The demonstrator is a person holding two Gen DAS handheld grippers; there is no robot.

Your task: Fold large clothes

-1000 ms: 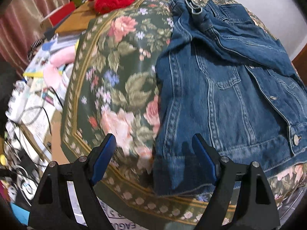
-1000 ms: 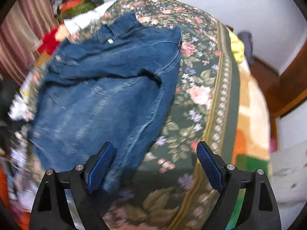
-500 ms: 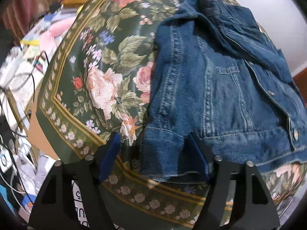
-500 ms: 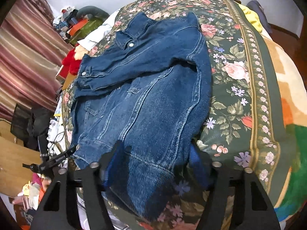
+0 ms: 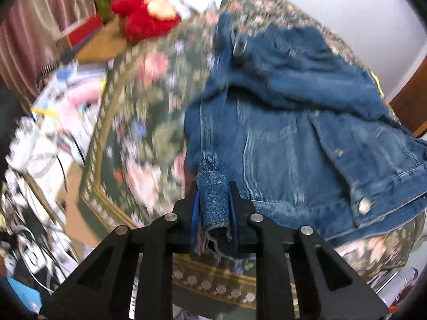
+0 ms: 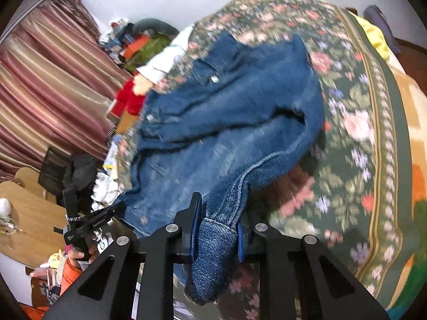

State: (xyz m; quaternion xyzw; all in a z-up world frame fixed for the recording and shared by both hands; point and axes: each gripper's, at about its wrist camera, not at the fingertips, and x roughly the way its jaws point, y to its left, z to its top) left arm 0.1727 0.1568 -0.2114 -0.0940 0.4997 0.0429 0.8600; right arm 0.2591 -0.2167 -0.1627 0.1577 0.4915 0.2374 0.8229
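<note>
Denim jacket [image 5: 288, 138] lies spread on the floral bedspread [image 5: 149, 112], hem at the near edge of the bed. Left gripper [image 5: 213, 208] has just closed and now pinches the hem's left corner, denim bunched between the pads. Right gripper [image 6: 217, 226] also just closed, clamped on the hem's right corner; that corner is lifted, fabric pulled off the bedspread beneath it.

Left view only: red plush toy [image 5: 145, 13] past the far left corner, clutter beside the bed. Right view only: striped curtain [image 6: 53, 80], and the left gripper held by a hand [image 6: 80, 254].

One second ago both grippers were wide open above the flat hem.
</note>
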